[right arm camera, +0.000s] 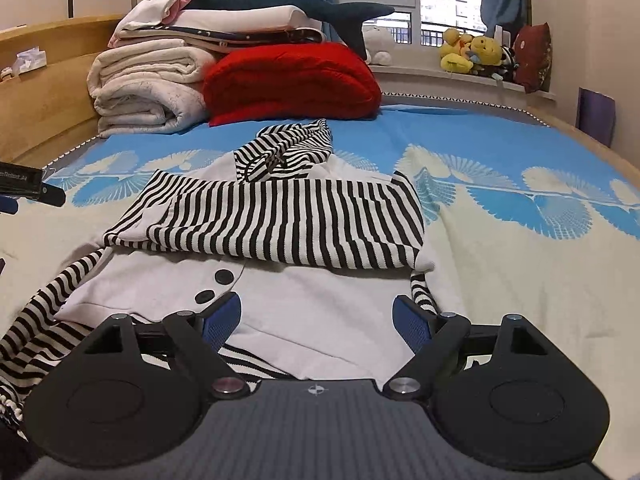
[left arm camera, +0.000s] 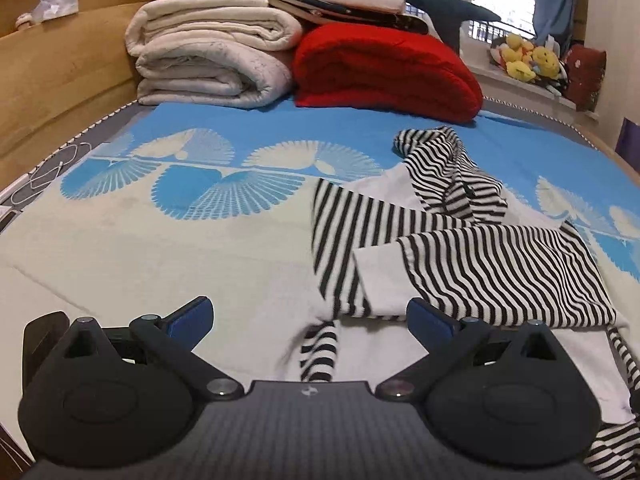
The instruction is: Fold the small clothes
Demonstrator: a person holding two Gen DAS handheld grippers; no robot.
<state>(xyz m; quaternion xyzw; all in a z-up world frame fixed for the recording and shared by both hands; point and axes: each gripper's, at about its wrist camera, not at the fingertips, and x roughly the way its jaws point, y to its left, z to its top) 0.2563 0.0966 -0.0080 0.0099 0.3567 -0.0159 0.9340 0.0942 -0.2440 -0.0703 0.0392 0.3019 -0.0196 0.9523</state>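
Left claw (left arm camera: 310,318) spread wide, nothing between the blue pads, low over the bed. Right claw (right arm camera: 317,318) also spread, empty, hovering over the white lower part of the garment.

Striped garment (right arm camera: 276,220) lies on the bedspread (left arm camera: 140,240), roughly mid-bed, partly folded: a black-and-white striped panel is laid across the white body, with a bunched striped piece (right arm camera: 288,152) at the far end. Two black buttons (right arm camera: 224,277) show on the white fabric just ahead of the right claw's left pad. Striped sleeve (right arm camera: 36,320) trails off to the left in the right wrist view. From the left wrist view the garment (left arm camera: 480,264) sits to the right of centre, and a striped strip (left arm camera: 320,354) runs between the pads toward the camera.

Surroundings: folded cream blankets (left arm camera: 212,60) and a red blanket (left arm camera: 384,68) stacked at the head of the bed, well beyond the garment. More folded linens and a dark plush shark (right arm camera: 288,2) on top. Wooden headboard (left arm camera: 60,80) on the left. Yellow plush toys (right arm camera: 472,54) on the window sill (right arm camera: 420,74). White cable (left arm camera: 44,176) at the bed's left edge. Part of the left device (right arm camera: 28,186) shows at the left edge of the right wrist view.

Nothing lies between either claw and the garment.
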